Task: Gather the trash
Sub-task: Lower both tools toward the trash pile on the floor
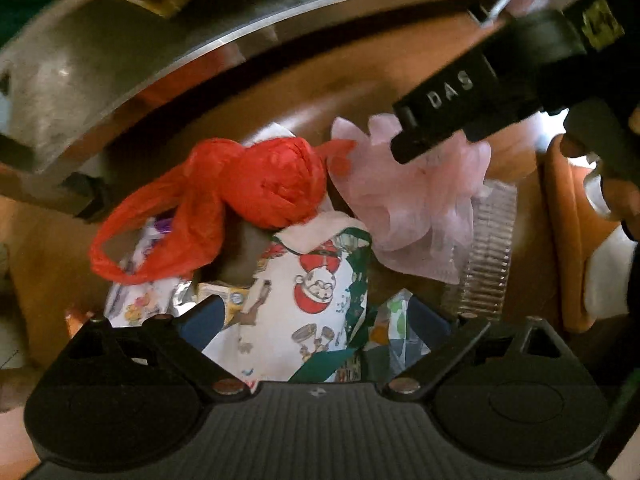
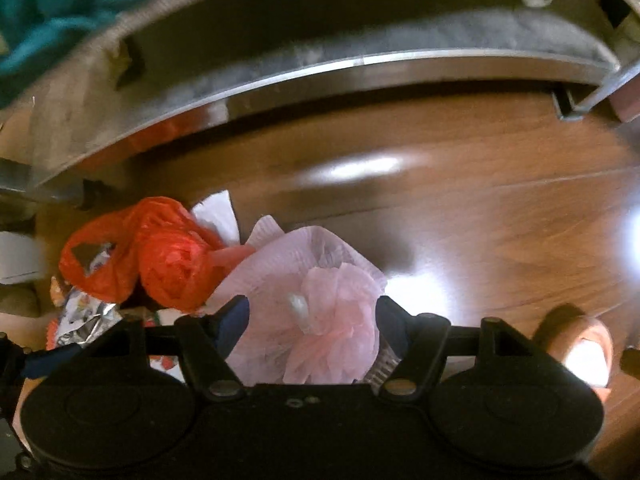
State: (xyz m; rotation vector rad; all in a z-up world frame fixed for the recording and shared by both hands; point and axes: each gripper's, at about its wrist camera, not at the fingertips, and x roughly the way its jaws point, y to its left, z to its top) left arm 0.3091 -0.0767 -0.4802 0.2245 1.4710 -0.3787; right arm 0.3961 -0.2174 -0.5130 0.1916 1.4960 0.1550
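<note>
**Two grippers set over one pile of trash on the wooden floor**

Left wrist view: the left gripper (image 1: 316, 312) is spread wide around a crumpled white Santa-print wrapping paper (image 1: 316, 292), not visibly clamped on it. A knotted red plastic bag (image 1: 256, 188) lies just beyond. A deep closure low on the paper is advised, so that one wad is taken.

Right wrist view: the right gripper (image 2: 312, 320) is opened wide around a bunched pink ruffled paper wrapper (image 2: 332, 304) resting on the brown wooden floor (image 2: 480, 208). The fingers should be closed on the dense centre, clear of the red bag.
</note>
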